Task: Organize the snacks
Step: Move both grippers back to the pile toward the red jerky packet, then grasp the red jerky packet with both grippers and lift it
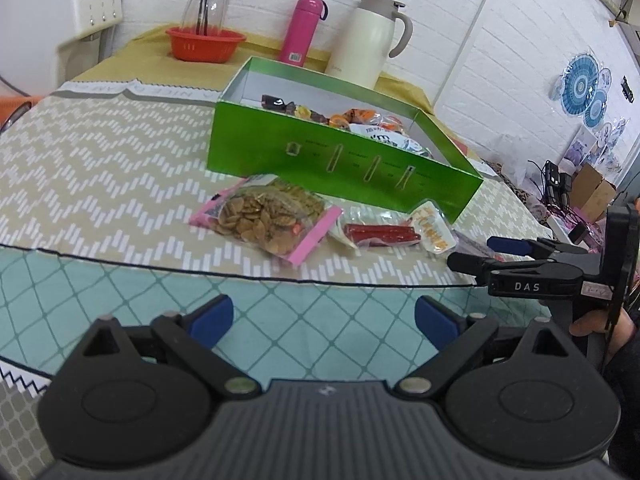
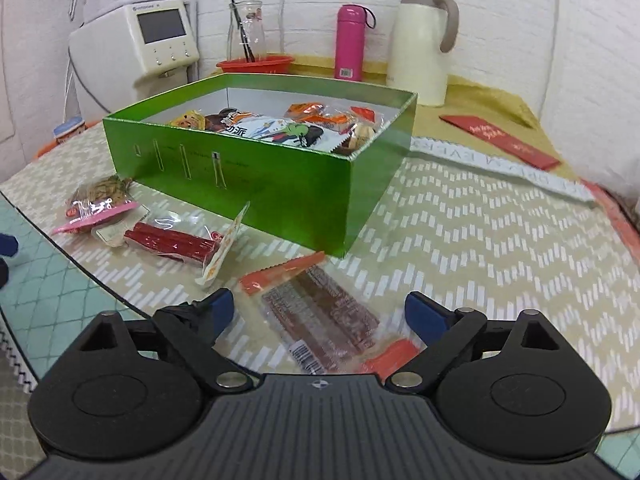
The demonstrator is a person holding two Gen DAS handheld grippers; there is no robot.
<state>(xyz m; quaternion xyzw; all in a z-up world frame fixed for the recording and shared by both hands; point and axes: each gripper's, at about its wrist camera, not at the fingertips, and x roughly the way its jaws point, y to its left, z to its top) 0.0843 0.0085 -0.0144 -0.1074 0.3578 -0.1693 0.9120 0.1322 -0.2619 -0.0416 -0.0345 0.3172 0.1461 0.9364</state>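
Sorting of snacks, partly done. Several packets already inside green box [image 2: 256,184] on worktop [image 2: 480,240]. Left outside, along its near wall: bag of crackers [image 1: 264,216], pack of red sticks [image 2: 172,242], brown bar packet [image 2: 320,312]. Right gripper [image 2: 320,312] poised over brown packet, jaws spread, nothing grasped. Left gripper [image 1: 324,316] held back, jaws likewise spread and empty.

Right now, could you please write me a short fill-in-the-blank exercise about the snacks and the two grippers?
1. The box holding snacks is ____ in colour.
2. The right gripper is open, and the packet lying between its fingers has ____ ends.
3. The left gripper is open and holds ____.
4. The flask behind the box is ____.

Missing words: green; orange; nothing; pink
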